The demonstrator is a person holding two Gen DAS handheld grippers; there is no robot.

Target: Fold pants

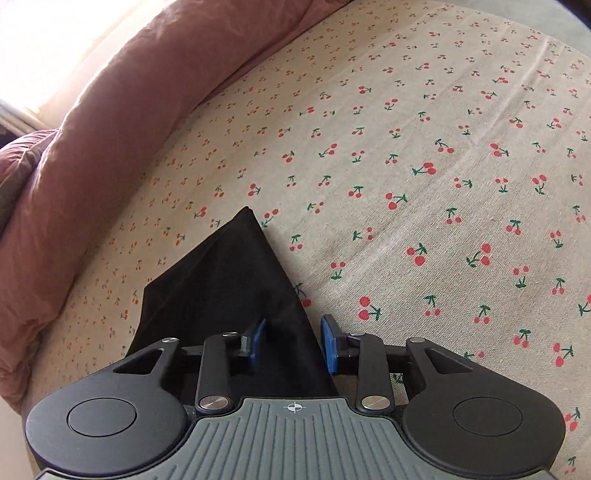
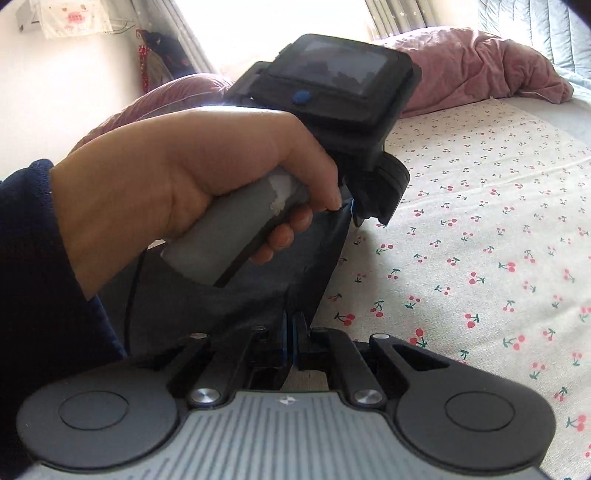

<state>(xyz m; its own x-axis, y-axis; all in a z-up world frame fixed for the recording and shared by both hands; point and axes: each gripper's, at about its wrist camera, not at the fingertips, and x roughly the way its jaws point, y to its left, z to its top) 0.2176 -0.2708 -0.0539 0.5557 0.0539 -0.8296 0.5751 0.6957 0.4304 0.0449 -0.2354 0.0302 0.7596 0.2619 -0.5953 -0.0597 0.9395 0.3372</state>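
Note:
The black pants (image 1: 221,280) lie on the cherry-print sheet (image 1: 406,147), one corner pointing away from me. My left gripper (image 1: 293,341) is over their near part. Its blue pads (image 1: 330,343) stand apart, with black cloth in the gap between them and the right pad at the cloth's edge. In the right wrist view a hand (image 2: 184,173) holds the left gripper (image 2: 367,219), whose tips meet a raised corner of the pants (image 2: 236,306). My right gripper (image 2: 293,325) is shut on a fold of the same dark cloth.
A pink duvet (image 1: 92,166) is bunched along the far left side of the bed and appears as a pink heap (image 2: 480,66) at the head. A bright window with curtains (image 2: 192,33) is behind. The sheet (image 2: 480,240) spreads to the right.

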